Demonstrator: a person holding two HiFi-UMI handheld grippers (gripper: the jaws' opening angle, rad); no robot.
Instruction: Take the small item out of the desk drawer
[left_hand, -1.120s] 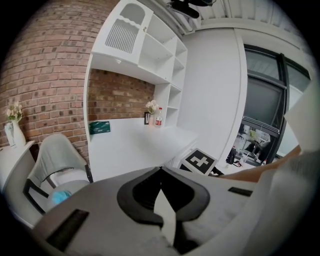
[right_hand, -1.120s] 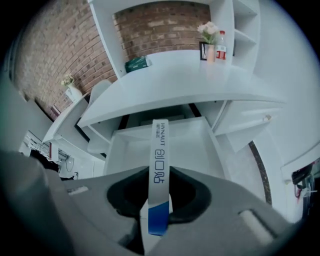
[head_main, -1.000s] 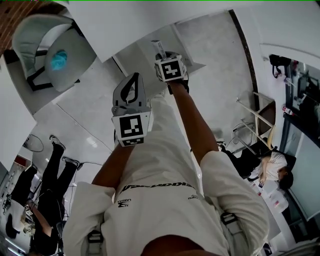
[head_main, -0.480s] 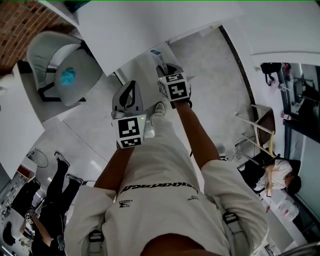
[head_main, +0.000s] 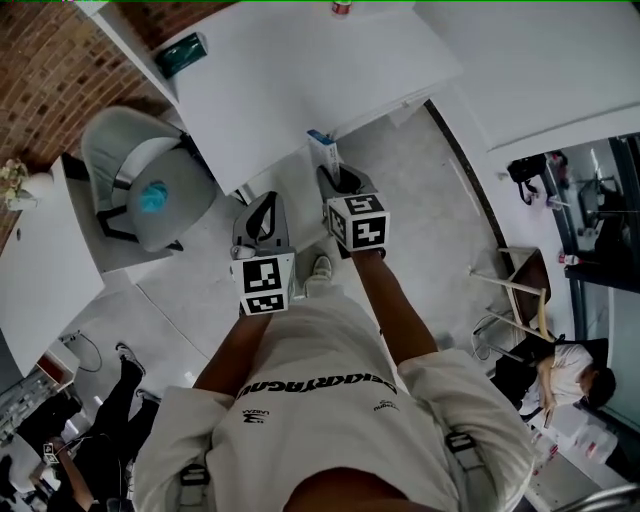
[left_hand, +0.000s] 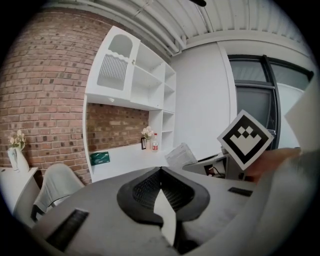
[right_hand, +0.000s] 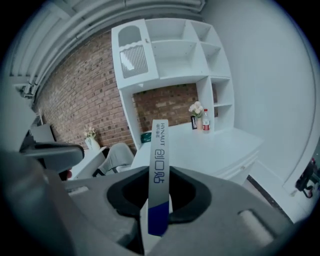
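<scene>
- The left gripper (left_hand: 162, 192), pressed together on nothing, is level with the right.
- The right gripper (right_hand: 159, 200) pinches the slim white-and-blue box (right_hand: 159, 155) upright, in the air short of the white desk (head_main: 300, 80).
- The item looks already out; what's likely left is setting it down steadily.

1. Head view: taken from above the person and facing steeply down. The left gripper (head_main: 267, 200) and right gripper (head_main: 332, 178) lie mid-frame, close below.
2. Left gripper view: set just behind its own jaws, facing the shelf unit (left_hand: 135, 75).
3. Right gripper view: likewise, with the narrow box (right_hand: 159, 170) very near.
4. All three views share the white desk (head_main: 300, 80) and the grey chair (head_main: 150, 190).
</scene>
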